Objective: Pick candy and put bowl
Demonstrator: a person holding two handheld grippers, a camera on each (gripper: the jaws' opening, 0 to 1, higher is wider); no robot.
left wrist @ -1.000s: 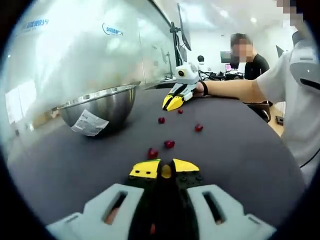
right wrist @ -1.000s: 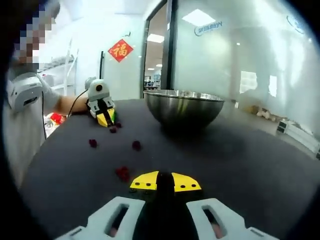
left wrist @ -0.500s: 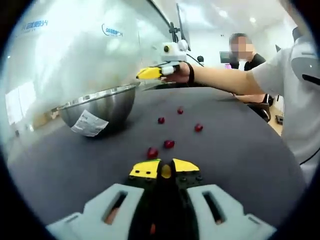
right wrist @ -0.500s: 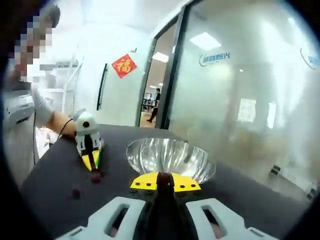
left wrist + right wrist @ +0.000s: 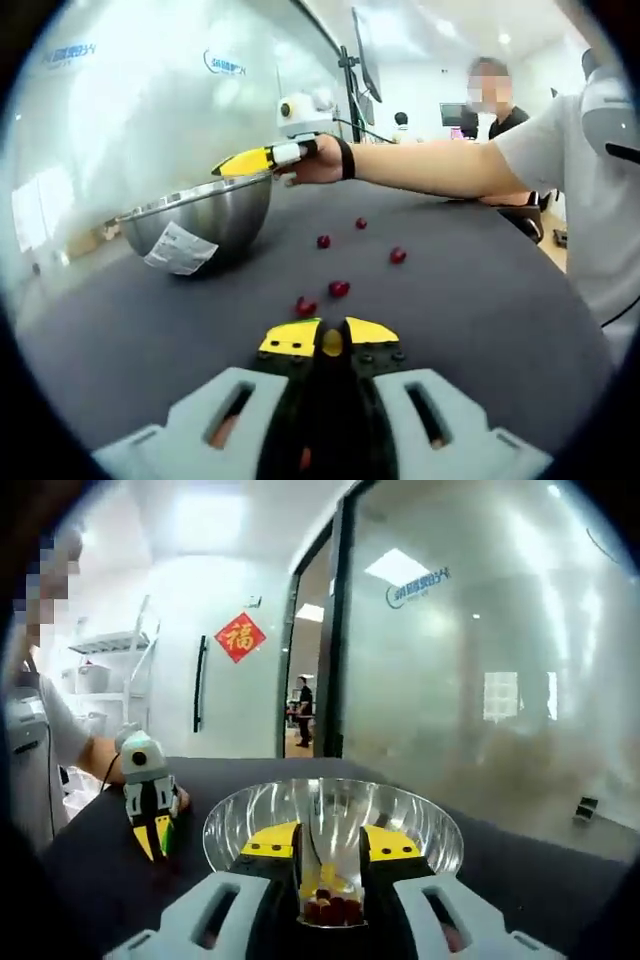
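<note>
Several red candies lie loose on the dark table, the nearest two point(image 5: 306, 305) point(image 5: 339, 288) just ahead of my left gripper point(image 5: 328, 338), which rests low with its yellow tips shut and nothing visible between them. The steel bowl point(image 5: 215, 215) stands at the left with a paper label on its wall. My right gripper point(image 5: 240, 163) reaches over the bowl's rim on a person's outstretched arm. In the right gripper view, my right gripper point(image 5: 331, 842) hangs open above the bowl point(image 5: 440, 825), and red candies point(image 5: 330, 908) lie on the bowl's bottom between the jaws. The left gripper point(image 5: 152, 832) sits on the table beside the bowl.
A frosted glass wall point(image 5: 150, 90) runs behind the bowl. The person's arm point(image 5: 430, 165) stretches across the table's far side. Another person point(image 5: 495, 110) sits at desks with monitors beyond the table. More candies point(image 5: 397, 255) point(image 5: 323, 241) are scattered mid-table.
My right gripper has risen from the table at the far candies, swung over the bowl and opened. My left gripper has stayed in place, shut.
</note>
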